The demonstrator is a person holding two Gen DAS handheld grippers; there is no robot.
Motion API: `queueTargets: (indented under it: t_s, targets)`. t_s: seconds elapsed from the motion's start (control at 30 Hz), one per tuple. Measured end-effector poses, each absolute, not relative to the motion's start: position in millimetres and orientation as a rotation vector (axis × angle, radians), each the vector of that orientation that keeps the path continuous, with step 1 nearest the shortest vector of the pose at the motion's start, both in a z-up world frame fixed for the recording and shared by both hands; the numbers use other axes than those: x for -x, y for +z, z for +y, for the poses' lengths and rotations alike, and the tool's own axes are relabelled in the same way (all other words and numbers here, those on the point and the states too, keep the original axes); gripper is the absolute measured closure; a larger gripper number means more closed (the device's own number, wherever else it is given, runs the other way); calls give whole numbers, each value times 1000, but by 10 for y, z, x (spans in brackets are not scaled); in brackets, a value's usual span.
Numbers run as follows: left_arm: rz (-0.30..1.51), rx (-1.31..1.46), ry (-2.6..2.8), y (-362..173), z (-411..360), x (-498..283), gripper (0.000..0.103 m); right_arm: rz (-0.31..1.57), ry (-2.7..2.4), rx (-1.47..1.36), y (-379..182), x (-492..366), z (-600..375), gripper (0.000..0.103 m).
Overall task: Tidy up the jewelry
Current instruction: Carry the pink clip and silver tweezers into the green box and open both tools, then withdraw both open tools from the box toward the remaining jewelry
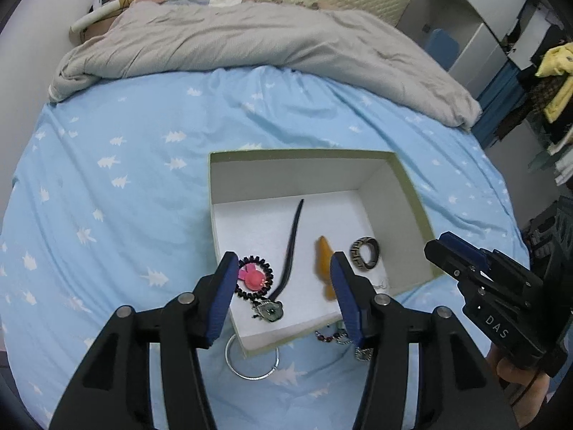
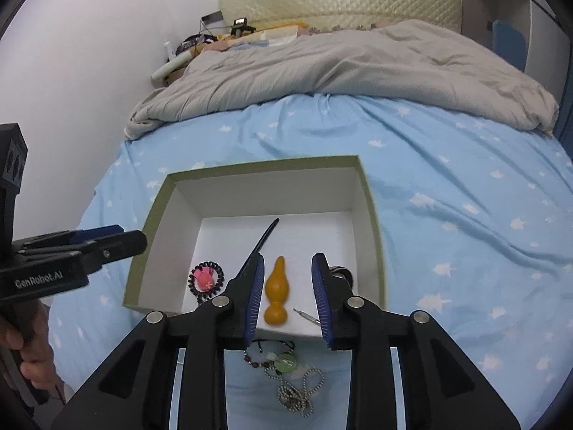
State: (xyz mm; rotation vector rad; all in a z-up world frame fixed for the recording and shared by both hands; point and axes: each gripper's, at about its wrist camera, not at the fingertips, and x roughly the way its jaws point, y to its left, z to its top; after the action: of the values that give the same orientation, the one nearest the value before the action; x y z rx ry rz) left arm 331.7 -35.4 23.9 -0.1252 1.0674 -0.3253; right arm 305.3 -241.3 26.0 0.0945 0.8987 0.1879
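Note:
An open green-rimmed box (image 1: pixel 412 193) (image 2: pixel 372 215) lies on the blue bedsheet. Inside it are a pink hair tie with a black coil (image 1: pixel 253 277), a black cord (image 1: pixel 293 236), an orange gourd pendant (image 2: pixel 276 286), a patterned ring (image 1: pixel 365 253) and a silver charm (image 1: pixel 271 311). My left gripper (image 1: pixel 283 256) hangs open over the box's near side, holding nothing. My right gripper (image 2: pixel 288 258) is open above the gourd pendant, its pads clear of it. A beaded bracelet (image 2: pixel 258 356), a green pendant (image 2: pixel 286 362) and a ball chain (image 2: pixel 301 390) lie on the sheet in front of the box.
A silver hoop (image 1: pixel 250 369) lies on the sheet, partly under the box's near corner. A rumpled grey duvet (image 1: pixel 250 43) covers the far half of the bed. White shelves (image 1: pixel 476 18) and piled clothes (image 1: pixel 555 82) stand to the right. A wall borders the bed's left side.

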Motion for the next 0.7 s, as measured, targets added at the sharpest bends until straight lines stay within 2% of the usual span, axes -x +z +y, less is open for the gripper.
queueTargets:
  t_s: [0.1, 0.7]
  targets:
    - [1021, 135, -331, 360, -287, -3180, 49, 851, 198, -116, 375, -2873, -2435, 71]
    - [786, 101, -340, 766, -124, -2119, 49, 663, 159, -107, 602, -1669, -2369, 70]
